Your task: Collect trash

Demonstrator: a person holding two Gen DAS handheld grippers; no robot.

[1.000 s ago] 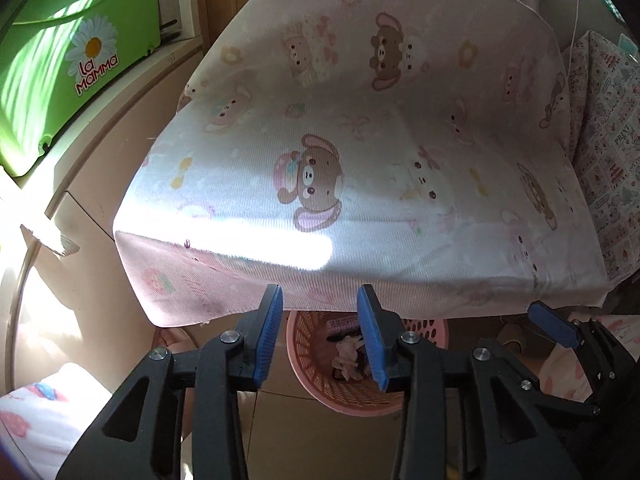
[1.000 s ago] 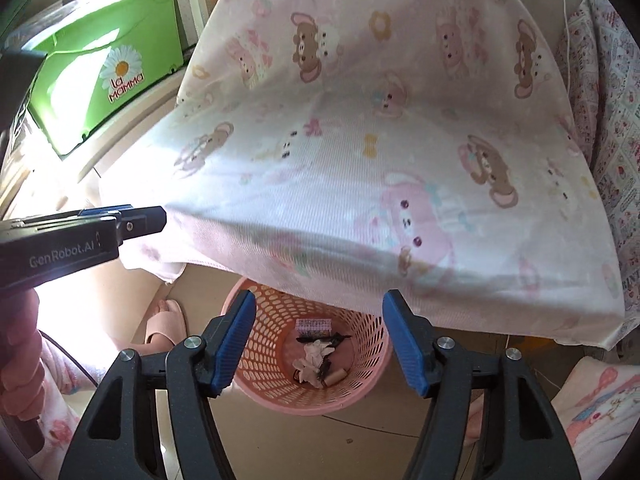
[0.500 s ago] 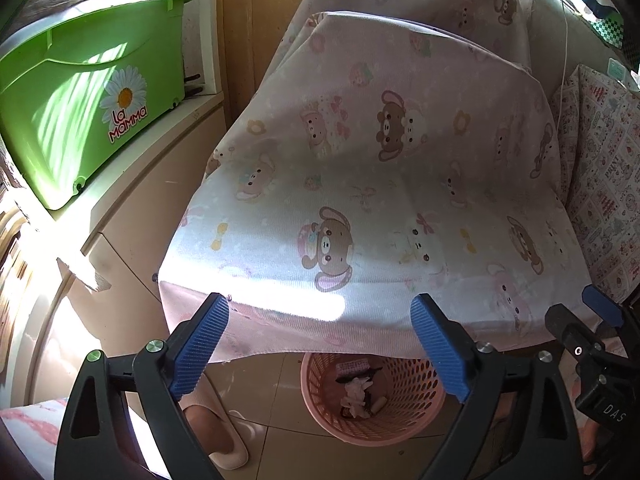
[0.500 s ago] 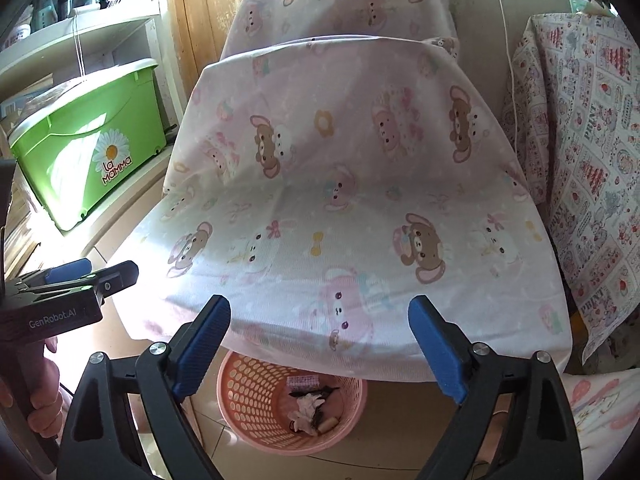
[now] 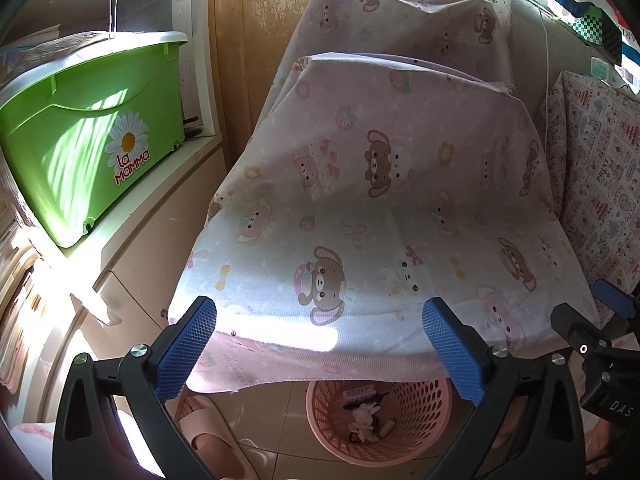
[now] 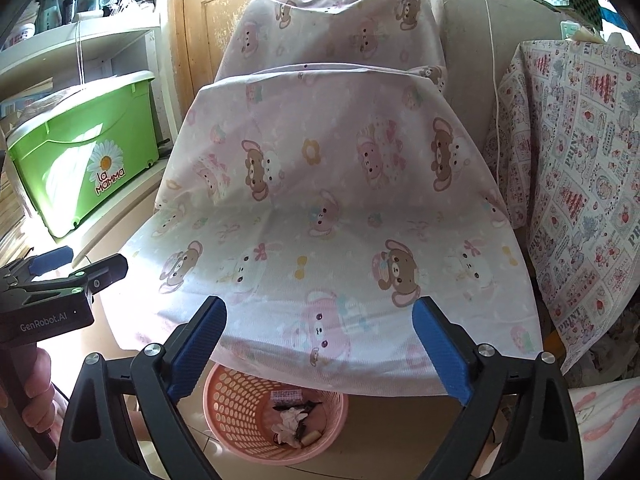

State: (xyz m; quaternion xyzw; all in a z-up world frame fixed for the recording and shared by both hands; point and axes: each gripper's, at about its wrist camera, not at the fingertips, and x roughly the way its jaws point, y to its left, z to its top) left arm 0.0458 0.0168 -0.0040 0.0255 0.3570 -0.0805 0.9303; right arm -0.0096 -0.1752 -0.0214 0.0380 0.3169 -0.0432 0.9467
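Both tongs [image 5: 320,344] [image 6: 320,346] opening, empty, above trash basket [image 6: 236,404]

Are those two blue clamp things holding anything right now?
No. The left tool and right tool are empty, jaws opening; the trash sits in the pink basket.

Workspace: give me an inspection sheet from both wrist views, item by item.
Surface: bear-print pink cloth over a table, bare on top.
Job's things: pink basket on the floor under the cloth edge, trash scraps inside.
Clutter: nothing seen on the cloth.
Grippers: left claw opening, right claw opening; nothing between either pair of jaws.
Cables: white cord down the wall.
Surroundings: green bin on a ledge, wooden door, slippered foot.
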